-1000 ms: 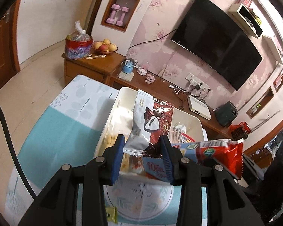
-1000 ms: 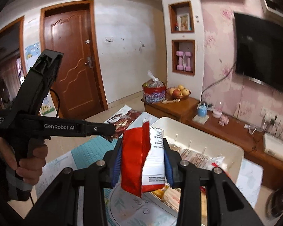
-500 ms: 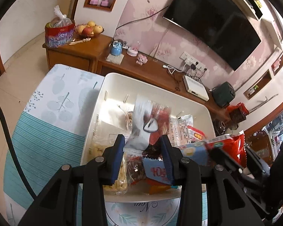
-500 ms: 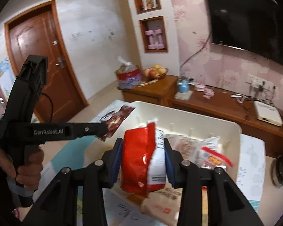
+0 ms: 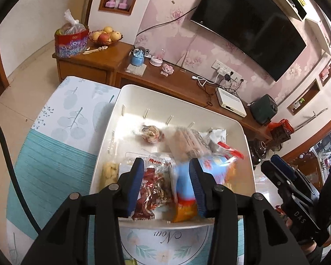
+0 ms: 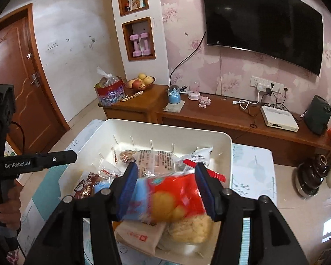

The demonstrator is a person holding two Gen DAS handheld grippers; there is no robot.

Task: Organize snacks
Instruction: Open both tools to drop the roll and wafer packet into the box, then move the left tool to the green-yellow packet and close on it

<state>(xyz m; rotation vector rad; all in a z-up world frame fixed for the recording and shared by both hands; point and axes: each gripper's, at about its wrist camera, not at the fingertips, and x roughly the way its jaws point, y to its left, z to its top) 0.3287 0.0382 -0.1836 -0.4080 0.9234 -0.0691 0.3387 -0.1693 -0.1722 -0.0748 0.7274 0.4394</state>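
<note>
White plastic bin (image 5: 209, 108): rectangular, rounded corners, ribbed inner wall; sits on a leaf-print cloth (image 5: 55, 154) ahead of and below both pairs of jaws.
Bin contents: loose heap of crinkly film snack packs, among them a tan printed pack (image 6: 156, 160), a round clear-wrapped sweet (image 5: 150, 133) and pale puffed pieces (image 6: 193, 229).
Left gripper (image 5: 166, 183): jaws opening, blue pads apart; dark red-brown packet (image 5: 153, 190) lies between them in the bin, long axis running away from the jaws, no pad seen pressing it.
Right gripper (image 6: 164, 188): jaws opening, pads apart; red-and-blue packet (image 6: 165, 198), motion-blurred, lies crosswise between them over the bin's near end, long axis pad to pad; contact cannot be told.
Person's hand (image 6: 8, 207): wrapped round the left gripper's handle.
</note>
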